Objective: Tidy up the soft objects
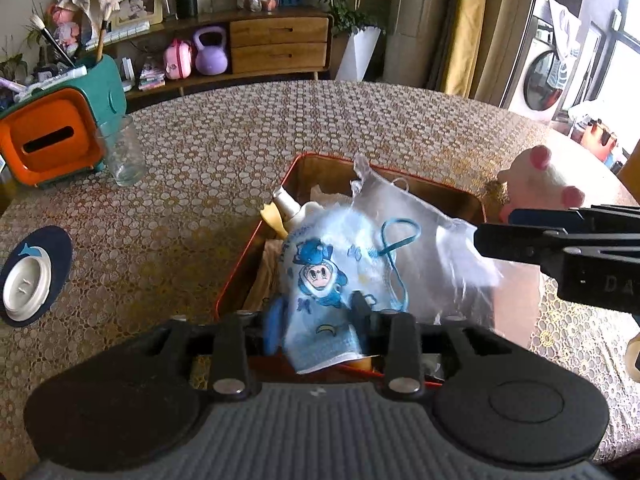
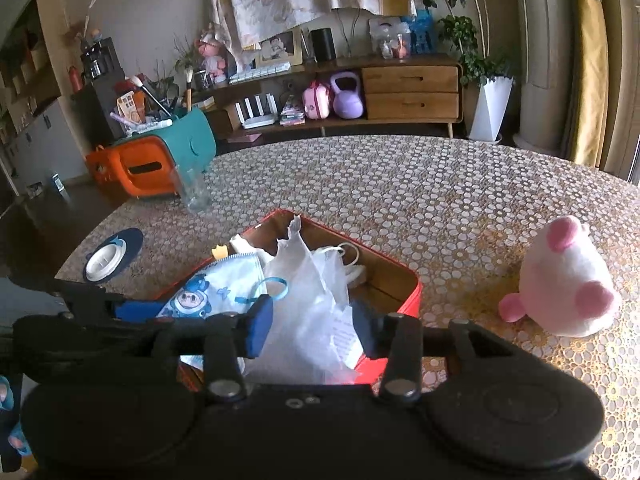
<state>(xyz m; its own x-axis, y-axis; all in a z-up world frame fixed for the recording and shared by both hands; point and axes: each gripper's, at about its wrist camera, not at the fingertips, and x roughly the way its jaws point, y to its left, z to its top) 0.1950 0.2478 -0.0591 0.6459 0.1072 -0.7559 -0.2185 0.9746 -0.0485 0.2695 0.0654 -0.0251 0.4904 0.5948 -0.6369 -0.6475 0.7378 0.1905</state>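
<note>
- Blue-printed cloth (image 1: 320,276) with a cartoon figure and a thin blue loop, soft and crumpled, lying over the near edge of the red box (image 1: 256,256); clear plastic bag (image 1: 432,248) beside it, thin and wrinkled, also spilling out of the box.
- Left hand-held gripper (image 1: 318,322) angled down at the box, jaws partly apart, blue pad (image 1: 273,328) on one side of the cloth and dark finger on the other; cloth between them, no firm pinch visible.
- Right hand-held gripper (image 2: 314,330) likewise tilted downward, jaws partly apart with the white plastic bag (image 2: 312,304) between the blue pad (image 2: 258,328) and the opposite finger; cannot tell if the pads touch it.
- Box rectangular with rounded corners, red outside, brown inside, holding a pale bottle (image 1: 286,206) and white items.
- Pink and white plush toy (image 2: 568,284), round and fuzzy, well apart to the right on the surface (image 2: 400,184), covered in a lacy circle-patterned cloth.
- Clear glass (image 1: 122,152) and orange and teal container (image 1: 52,140) far left; white round lid on a dark coaster (image 1: 28,280) nearer.
</note>
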